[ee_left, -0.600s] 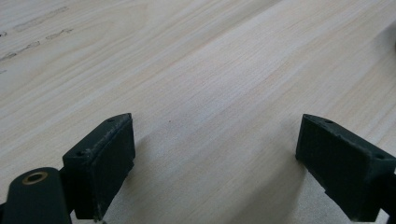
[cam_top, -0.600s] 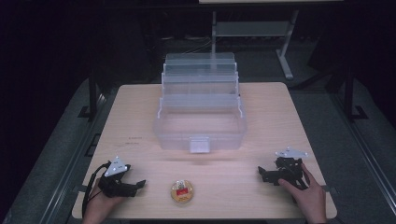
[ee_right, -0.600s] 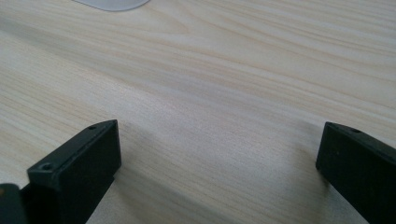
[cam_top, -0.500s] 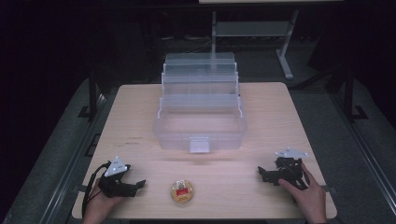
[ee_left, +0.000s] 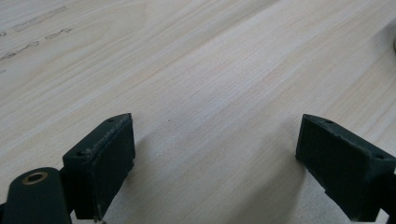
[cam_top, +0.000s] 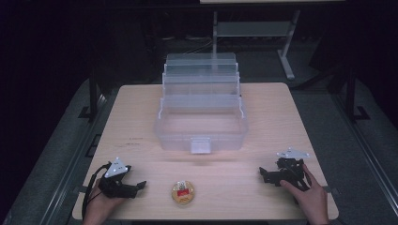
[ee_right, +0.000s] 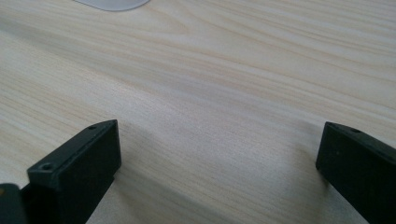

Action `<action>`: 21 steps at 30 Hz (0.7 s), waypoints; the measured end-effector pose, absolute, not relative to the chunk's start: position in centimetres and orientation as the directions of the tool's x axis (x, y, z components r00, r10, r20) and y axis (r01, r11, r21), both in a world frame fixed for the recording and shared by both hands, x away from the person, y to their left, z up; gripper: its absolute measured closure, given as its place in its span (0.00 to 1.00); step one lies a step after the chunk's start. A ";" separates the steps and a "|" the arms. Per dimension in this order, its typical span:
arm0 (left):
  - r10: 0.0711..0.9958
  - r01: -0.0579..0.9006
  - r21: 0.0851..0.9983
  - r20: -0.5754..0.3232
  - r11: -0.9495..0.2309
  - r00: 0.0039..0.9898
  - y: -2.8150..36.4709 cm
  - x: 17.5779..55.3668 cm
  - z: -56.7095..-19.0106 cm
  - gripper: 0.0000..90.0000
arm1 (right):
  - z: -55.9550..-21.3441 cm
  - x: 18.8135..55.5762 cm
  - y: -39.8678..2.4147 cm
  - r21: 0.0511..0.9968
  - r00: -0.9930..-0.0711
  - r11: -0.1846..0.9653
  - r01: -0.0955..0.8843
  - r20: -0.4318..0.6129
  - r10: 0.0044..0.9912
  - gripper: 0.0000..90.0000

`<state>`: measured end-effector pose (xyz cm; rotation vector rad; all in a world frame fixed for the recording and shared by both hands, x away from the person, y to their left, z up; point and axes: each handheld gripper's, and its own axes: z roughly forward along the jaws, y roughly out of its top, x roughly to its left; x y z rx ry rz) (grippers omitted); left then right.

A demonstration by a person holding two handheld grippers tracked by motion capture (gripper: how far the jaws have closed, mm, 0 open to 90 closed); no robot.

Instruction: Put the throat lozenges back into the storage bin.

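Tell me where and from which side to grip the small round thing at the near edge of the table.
Grip the round thing across its outer rim, coming straight down from above. It lies flat and low on the table, so its sides offer little height for a level approach. The left tongs sit closer, open, pointing toward it, so they seem the handier pair; its exact thickness is too small to tell.

Bright table in a dark room, close views soft at the near edge.

From the high view, light falls from above onto the pale wooden table (cam_top: pixel 281 122) while the floor and background sink almost to black; the clear plastic box (cam_top: pixel 202 123) throws a faint shadow toward the near edge. In the left gripper view, soft shadow pools just inside each finger (ee_left: pixel 100 163), and the grain beyond the fingertips is sharp. In the right gripper view the fingers (ee_right: pixel 77 175) look slightly blurred.
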<state>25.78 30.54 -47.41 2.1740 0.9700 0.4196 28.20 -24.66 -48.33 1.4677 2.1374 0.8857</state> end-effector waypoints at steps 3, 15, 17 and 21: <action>0.745 0.517 0.717 0.006 -0.468 0.667 30.6 25.8 -47.4 0.12 | -48.3 28.2 -24.7 0.694 -0.370 0.249 0.676 0.027 0.929 0.00; 0.745 0.546 0.679 0.002 -0.491 0.667 30.5 26.1 -46.7 0.14 | -48.3 28.2 -24.7 0.693 -0.369 0.247 0.677 0.029 0.929 0.00; 0.744 0.550 0.674 -0.002 -0.493 0.669 30.5 26.1 -46.5 0.14 | -48.3 28.2 -24.7 0.694 -0.369 0.247 0.677 0.029 0.929 0.00; 0.745 0.562 0.667 -0.016 -0.489 0.667 30.6 26.0 -45.9 0.14 | -48.3 28.2 -24.7 0.694 -0.369 0.247 0.676 0.028 0.929 0.00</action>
